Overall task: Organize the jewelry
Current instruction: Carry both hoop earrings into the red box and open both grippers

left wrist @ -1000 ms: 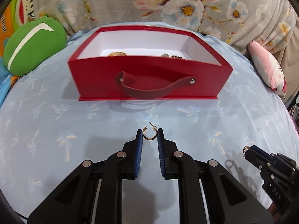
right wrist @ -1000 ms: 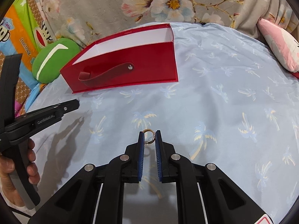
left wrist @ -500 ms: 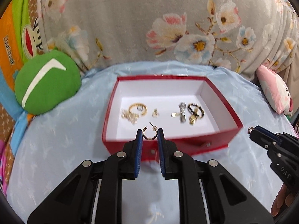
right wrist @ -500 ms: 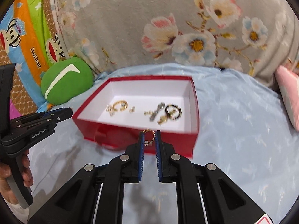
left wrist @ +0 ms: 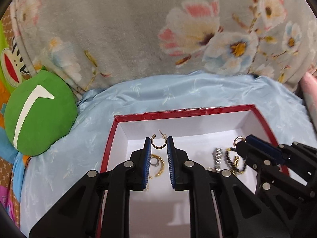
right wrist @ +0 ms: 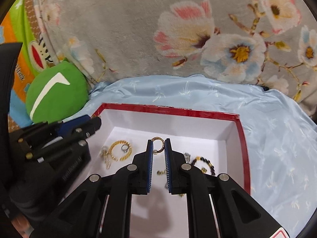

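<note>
Pinching a gold hoop earring, my left tool now hangs over the red box instead of the blue sheet; my right tool, clamped on a gold ring, has crossed there too.

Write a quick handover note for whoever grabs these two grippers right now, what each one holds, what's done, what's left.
Left gripper: shut on a gold hoop earring, above the red box.
Right gripper: shut on a gold ring earring, also above the box.
Done: several pieces already lie on the box's white floor, including a twisted gold hoop and a black beaded ring.
Left: release both earrings into the box.
</note>
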`<state>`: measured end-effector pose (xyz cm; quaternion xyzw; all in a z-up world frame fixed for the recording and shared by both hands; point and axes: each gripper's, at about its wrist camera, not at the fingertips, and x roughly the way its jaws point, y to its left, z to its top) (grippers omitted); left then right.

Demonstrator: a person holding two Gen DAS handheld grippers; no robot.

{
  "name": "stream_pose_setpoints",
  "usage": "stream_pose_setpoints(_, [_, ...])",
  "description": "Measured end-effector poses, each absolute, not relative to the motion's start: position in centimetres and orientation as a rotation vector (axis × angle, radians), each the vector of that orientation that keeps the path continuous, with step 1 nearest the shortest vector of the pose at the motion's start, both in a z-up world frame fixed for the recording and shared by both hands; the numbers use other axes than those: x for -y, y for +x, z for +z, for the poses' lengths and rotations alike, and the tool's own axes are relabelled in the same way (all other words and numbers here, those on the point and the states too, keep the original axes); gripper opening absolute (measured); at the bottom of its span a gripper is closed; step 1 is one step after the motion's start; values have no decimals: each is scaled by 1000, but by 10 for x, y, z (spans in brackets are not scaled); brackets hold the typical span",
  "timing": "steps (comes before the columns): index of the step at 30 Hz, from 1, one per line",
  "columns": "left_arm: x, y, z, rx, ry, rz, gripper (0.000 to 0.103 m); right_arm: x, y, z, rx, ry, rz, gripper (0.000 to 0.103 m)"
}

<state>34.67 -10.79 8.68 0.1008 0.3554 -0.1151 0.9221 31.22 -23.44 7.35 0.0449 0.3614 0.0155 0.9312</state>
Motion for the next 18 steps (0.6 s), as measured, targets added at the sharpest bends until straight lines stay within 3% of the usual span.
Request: stream_pose_setpoints(18, [124,424,20,-993,209,-184,16,254,386,18,-973,186,24,11])
